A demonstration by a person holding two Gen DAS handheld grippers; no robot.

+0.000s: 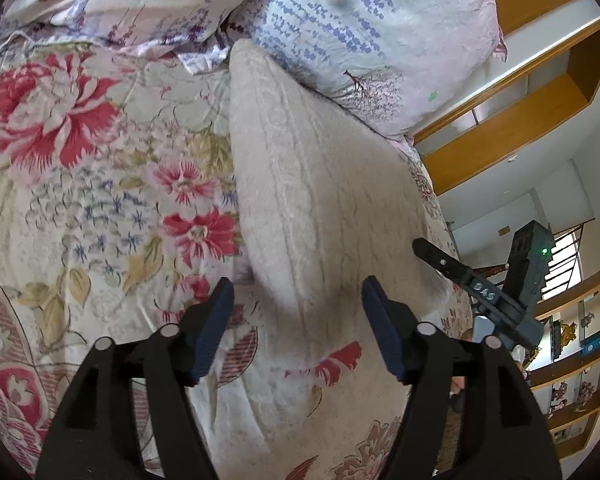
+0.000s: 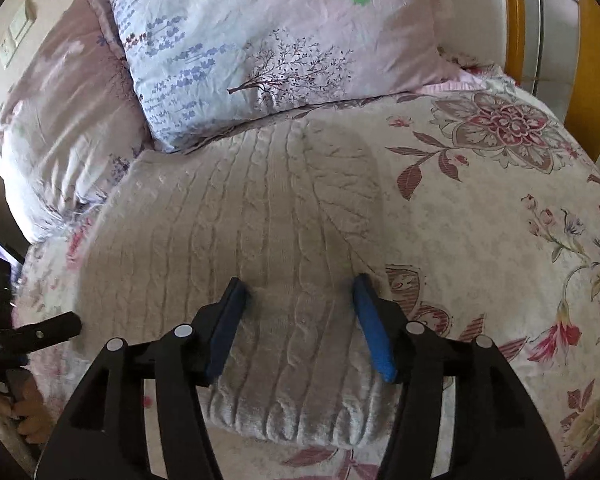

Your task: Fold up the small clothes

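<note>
Our knit sweater (image 2: 260, 216) lies flat mid-frame on the floral bed (image 2: 500, 240). Both the left hand-held gripper (image 1: 296, 320) and right hand-held gripper (image 2: 300, 316) hang apart, gripping nothing. Risk we see: pads snagging the bedspread too and dragging the fold crooked.

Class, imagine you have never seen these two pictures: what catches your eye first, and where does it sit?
First comes the cream cable-knit sweater, lying flat on the flowered bedspread, its far end against the lavender-print pillow. Next, the right gripper stands open over the sweater's ribbed near end, blue-padded fingers apart. The left gripper, also open, hovers over the sweater's other side.
</note>
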